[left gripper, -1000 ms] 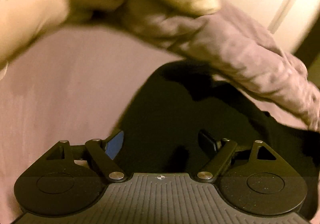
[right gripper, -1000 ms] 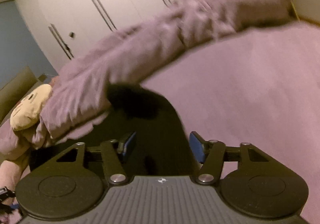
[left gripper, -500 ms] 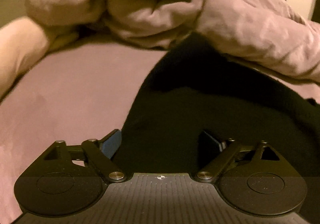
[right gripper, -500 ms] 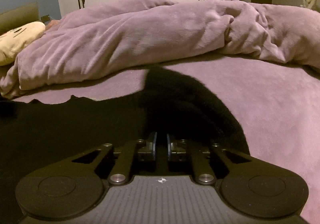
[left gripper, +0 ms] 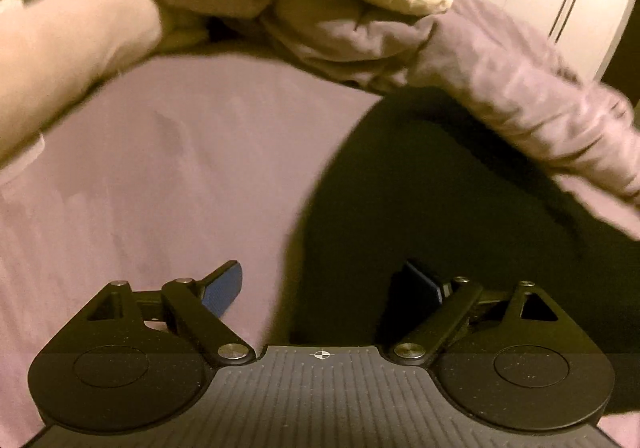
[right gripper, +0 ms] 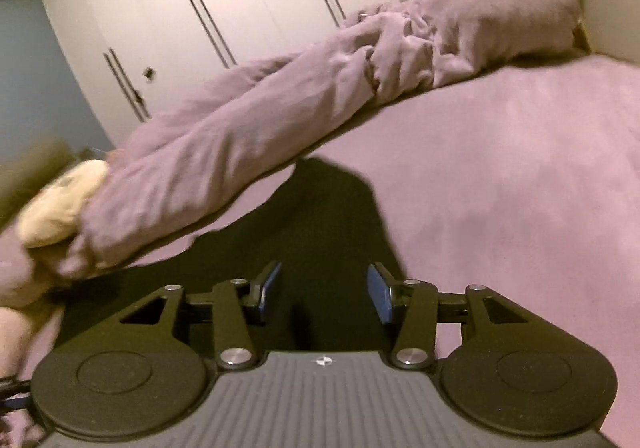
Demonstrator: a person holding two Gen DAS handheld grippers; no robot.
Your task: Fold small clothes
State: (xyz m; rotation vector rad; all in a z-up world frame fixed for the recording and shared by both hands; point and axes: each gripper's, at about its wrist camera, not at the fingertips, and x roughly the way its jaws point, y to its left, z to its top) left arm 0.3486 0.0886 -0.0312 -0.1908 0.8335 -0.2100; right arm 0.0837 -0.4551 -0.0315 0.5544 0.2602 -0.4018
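Left gripper (left gripper: 320, 288) gapes wide, straddling the black garment's (left gripper: 460, 207) edge; right gripper (right gripper: 322, 294), jaws just reopened, holds nothing above that cloth. Bare mauve bed sheet (right gripper: 520, 187) flanks it; rumpled mauve duvet (right gripper: 280, 119) borders beyond.

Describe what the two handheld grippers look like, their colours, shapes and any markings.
The left gripper and right gripper look alike: a dark grey ribbed body with a small white crosshair mark, two round black discs at the sides, black link arms with silver screw heads, and flat blue pads on the fingers. No cables or sleeves show.
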